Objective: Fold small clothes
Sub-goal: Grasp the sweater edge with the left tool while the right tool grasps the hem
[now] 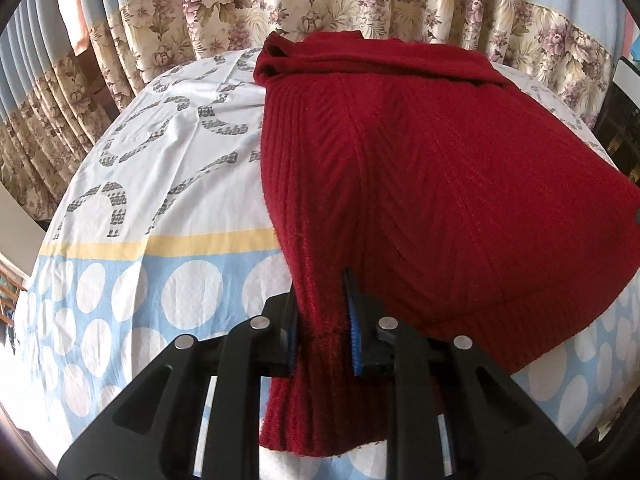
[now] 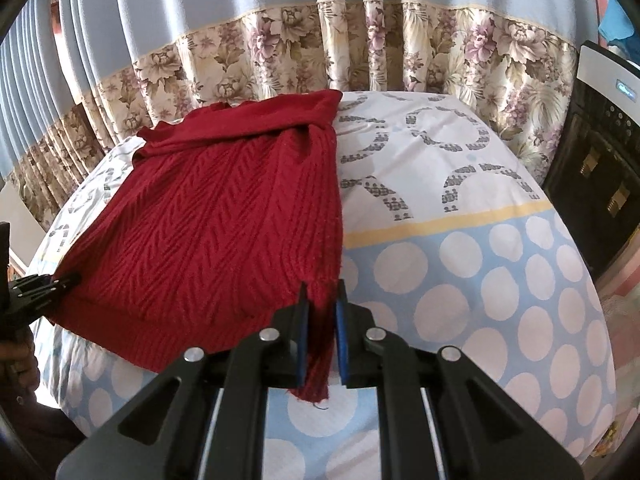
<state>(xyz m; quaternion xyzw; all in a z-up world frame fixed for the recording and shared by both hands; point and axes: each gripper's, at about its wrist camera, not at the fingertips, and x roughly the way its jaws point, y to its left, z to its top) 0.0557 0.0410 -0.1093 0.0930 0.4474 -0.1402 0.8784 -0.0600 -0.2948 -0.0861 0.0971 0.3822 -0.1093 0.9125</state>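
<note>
Cotton bedsheet (image 2: pixel 460 264), white with grey rings and a blue dotted band, covers the bed that carries everything; floral curtains (image 2: pixel 360 48) hang behind it. On it lies the red knitted sweater (image 2: pixel 208 216), its far end bunched in loose folds, its near hem raised off the sheet. The left gripper (image 1: pixel 324 320) has its jaws clamped on the sweater's near left corner, ribbed hem hanging below them. The right gripper (image 2: pixel 322 328) has its jaws closed on the near right corner, only a narrow strip of knit between the blue pads.

That thin bite on the right looks the likelier to fail: a pull forward could slide the strip out and drop the corner. Uneven lifting could also skew the fold, and the bunched far end may drag.

Sleeves cannot be made out in the crumpled far end. A dark appliance (image 2: pixel 596 152) is cut off at the right-hand edge.
</note>
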